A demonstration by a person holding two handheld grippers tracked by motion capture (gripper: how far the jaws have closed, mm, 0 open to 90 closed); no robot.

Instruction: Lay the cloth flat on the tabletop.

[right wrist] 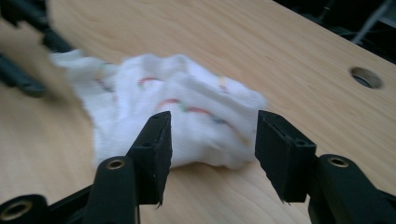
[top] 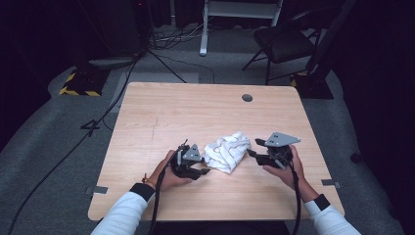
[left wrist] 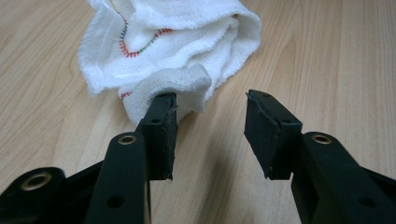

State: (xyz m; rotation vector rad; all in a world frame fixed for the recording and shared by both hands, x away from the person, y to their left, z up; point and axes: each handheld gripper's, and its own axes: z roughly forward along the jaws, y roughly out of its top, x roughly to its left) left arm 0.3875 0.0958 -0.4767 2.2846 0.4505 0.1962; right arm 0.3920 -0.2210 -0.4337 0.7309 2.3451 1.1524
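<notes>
- Left gripper (top: 204, 171) sits at the cloth's (top: 226, 151) 8 o'clock edge, jaws about half open. One pad brushes a fold in the left gripper view, but nothing is pinched.
- The cloth is bunched up at about 5 o'clock from the table's (top: 161, 112) middle, right between the two grippers.
- Right gripper (top: 252, 148) is at the cloth's 3 o'clock side, jaws apart and empty, cloth just ahead of them.
- My guess is they're about to re-grab it to spread or fold it. I'd go for a real hem or corner, not a fat fold, one per gripper, then pull apart gently.
- Looks-wise: white, soft woven towel stuff, crumpled in a lump, with a multicoloured stitched line along the hem.
</notes>
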